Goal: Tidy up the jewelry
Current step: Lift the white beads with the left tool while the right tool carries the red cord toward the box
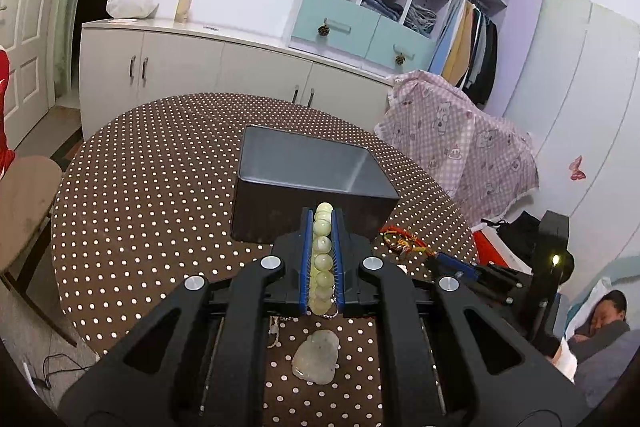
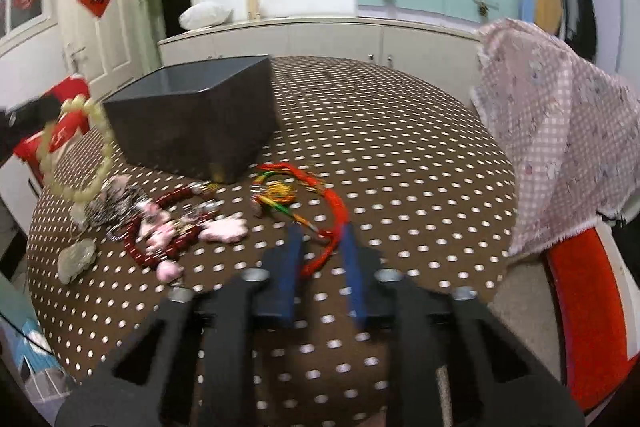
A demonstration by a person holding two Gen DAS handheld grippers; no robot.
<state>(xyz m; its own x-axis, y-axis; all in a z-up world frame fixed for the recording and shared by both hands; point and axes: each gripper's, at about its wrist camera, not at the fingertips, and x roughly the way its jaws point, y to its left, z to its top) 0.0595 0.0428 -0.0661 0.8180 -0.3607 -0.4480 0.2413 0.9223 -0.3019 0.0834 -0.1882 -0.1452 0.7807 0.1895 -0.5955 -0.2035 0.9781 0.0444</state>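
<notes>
My left gripper (image 1: 322, 215) is shut on a pale green bead bracelet (image 1: 322, 251) and holds it above the table, just in front of the dark grey box (image 1: 312, 167). The bracelet also shows in the right wrist view (image 2: 86, 143), hanging left of the box (image 2: 196, 107). A pale jade pendant (image 1: 315, 357) lies below the left gripper. My right gripper (image 2: 322, 227) is open, its blue fingers either side of a red braided cord (image 2: 332, 223) with a gold and green tassel. Dark red beads (image 2: 160, 227) and pink charms (image 2: 224, 231) lie to its left.
The round table (image 2: 400, 147) has a brown polka-dot cloth. A pink checked cloth (image 2: 560, 131) covers something at the right edge. A wooden chair (image 1: 24, 203) stands at the left. White cabinets (image 1: 180, 67) line the far wall.
</notes>
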